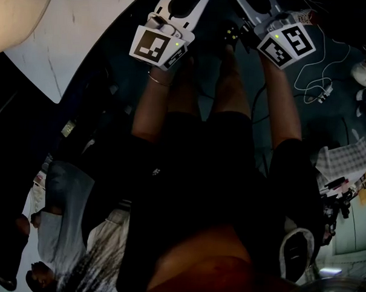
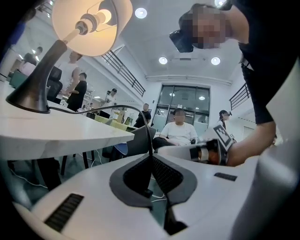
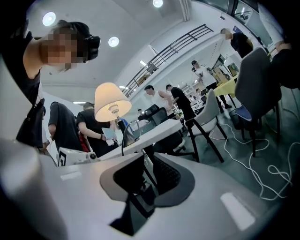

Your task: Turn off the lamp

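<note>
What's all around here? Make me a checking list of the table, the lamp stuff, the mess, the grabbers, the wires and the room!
surface: white table; the lamp stands on it.
job's things: lamp lit, not yet switched off.
clutter: small things heaped on the floor, too small to name.
grippers: left gripper shut on the black cord; right gripper jaws slightly apart, the cord running between them.
cables: black cord runs from the lamp to both grippers; white cables loose on the floor.
surroundings: seated person, standing people, chairs, ceiling lights.
</note>
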Motion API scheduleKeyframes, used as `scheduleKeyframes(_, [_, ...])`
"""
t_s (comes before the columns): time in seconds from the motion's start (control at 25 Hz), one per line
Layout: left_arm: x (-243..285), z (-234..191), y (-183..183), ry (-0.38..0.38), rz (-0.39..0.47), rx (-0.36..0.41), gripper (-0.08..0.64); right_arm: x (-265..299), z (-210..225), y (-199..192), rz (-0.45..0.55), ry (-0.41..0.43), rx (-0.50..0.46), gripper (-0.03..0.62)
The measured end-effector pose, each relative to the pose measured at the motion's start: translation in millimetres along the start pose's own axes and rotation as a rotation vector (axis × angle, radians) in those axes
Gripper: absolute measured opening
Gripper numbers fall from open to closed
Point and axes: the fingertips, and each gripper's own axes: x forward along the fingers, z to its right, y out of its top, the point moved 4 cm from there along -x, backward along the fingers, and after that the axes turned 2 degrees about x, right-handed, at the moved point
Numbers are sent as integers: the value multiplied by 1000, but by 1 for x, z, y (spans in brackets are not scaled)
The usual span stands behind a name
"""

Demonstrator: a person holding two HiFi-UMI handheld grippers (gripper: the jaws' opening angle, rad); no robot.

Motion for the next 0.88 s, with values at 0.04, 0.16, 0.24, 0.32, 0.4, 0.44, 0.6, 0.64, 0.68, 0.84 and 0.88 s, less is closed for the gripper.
scheduleKeyframes(0.04, [0,1,3,0,7,-2,17,-3,1,-8,-14,-16,-3,35])
scheduleKeyframes(0.16, [1,1,11,8,33,-17,17,-8,-1,-34,-63,-41,-18,69])
scheduleKeyframes(0.24, [0,2,13,-1,43,-14,17,-7,-4,-47,-90,-47,-25,106])
scheduleKeyframes(0.32, [0,3,16,0,52,-15,17,-6,-7,-54,-105,-44,-24,130])
scheduleKeyframes(0.4, [2,6,20,-3,58,-16,17,-3,-9,-57,-112,-34,-21,140])
scheduleKeyframes(0.44, [2,8,21,-10,59,-13,17,-1,-10,-58,-115,-33,-20,141])
scheduleKeyframes(0.6, [3,13,24,-40,73,-9,18,7,-12,-58,-105,-46,-55,143])
scheduleKeyframes(0.64, [3,14,26,-48,75,-8,17,8,-11,-57,-98,-54,-64,143])
scheduleKeyframes(0.68, [3,15,27,-54,79,-10,18,8,-10,-56,-91,-64,-68,143])
scheduleKeyframes(0.84, [2,17,31,-60,98,-30,17,7,-5,-52,-71,-74,-50,134])
scheduleKeyframes(0.88, [3,17,31,-58,99,-29,18,7,-6,-52,-69,-65,-36,115])
